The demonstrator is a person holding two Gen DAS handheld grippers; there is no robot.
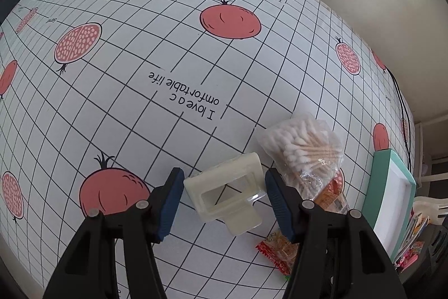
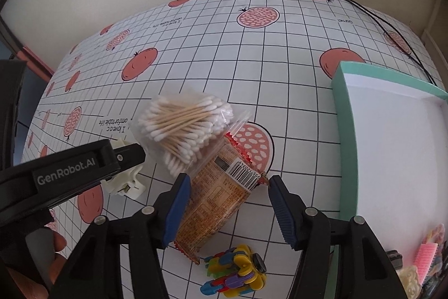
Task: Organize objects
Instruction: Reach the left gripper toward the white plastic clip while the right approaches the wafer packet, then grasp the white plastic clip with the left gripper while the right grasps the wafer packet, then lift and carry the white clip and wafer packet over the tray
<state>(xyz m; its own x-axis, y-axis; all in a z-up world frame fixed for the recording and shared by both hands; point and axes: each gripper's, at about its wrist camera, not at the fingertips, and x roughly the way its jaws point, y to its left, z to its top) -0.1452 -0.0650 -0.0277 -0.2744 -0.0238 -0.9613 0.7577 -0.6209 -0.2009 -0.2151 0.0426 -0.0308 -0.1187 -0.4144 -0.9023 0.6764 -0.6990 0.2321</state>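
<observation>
My left gripper (image 1: 224,201) is open, its blue pads on either side of a cream plastic clip-like part (image 1: 228,194) that lies on the table; the pads do not touch it. A clear bag of cotton swabs (image 1: 303,149) lies just right of it, over an orange snack packet (image 1: 330,199). My right gripper (image 2: 228,202) is open above that snack packet (image 2: 218,203), with the swab bag (image 2: 184,128) beyond. The left gripper (image 2: 70,173) shows at the left of the right wrist view, over the cream part (image 2: 126,184). A colourful block toy (image 2: 238,273) lies near me.
A teal box with white inside (image 2: 347,142) stands at the right, with small colourful items (image 2: 425,257) in its near corner. It also shows in the left wrist view (image 1: 392,192). A black cable (image 2: 392,27) runs along the table's far right edge. A pomegranate-print grid cloth (image 1: 168,60) covers the table.
</observation>
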